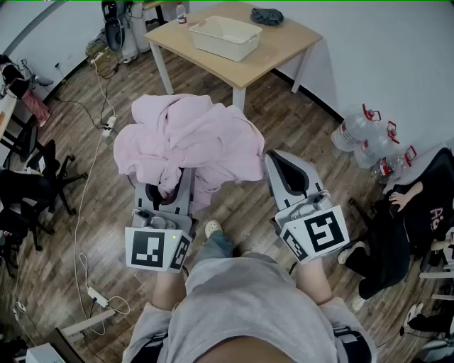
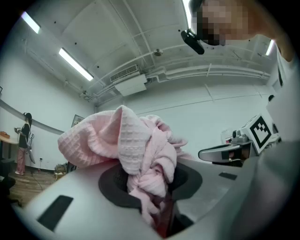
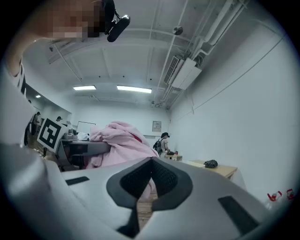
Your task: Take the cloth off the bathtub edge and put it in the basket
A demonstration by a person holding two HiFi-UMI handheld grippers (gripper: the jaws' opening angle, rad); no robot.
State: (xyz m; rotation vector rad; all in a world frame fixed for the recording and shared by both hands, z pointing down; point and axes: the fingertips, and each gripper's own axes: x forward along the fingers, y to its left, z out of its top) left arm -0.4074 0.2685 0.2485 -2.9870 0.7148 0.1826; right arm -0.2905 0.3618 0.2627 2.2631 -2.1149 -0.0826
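A big pink waffle-weave cloth (image 1: 188, 145) hangs bunched over my left gripper (image 1: 167, 190), held up above the wooden floor. In the left gripper view a twisted fold of the cloth (image 2: 140, 154) is pinched between the dark pads, so the left gripper (image 2: 151, 190) is shut on it. To the right of the cloth, my right gripper (image 1: 281, 162) is shut, and in its own view the right gripper (image 3: 150, 180) has nothing between its pads. The white basket (image 1: 225, 37) stands on a light wooden table (image 1: 287, 44) ahead of me. No bathtub is in view.
A dark rag (image 1: 267, 15) lies at the table's far end. Large water bottles (image 1: 369, 135) stand by the right wall, and a seated person (image 1: 401, 234) is at the right. Cables and a power strip (image 1: 108, 126) run over the floor at the left.
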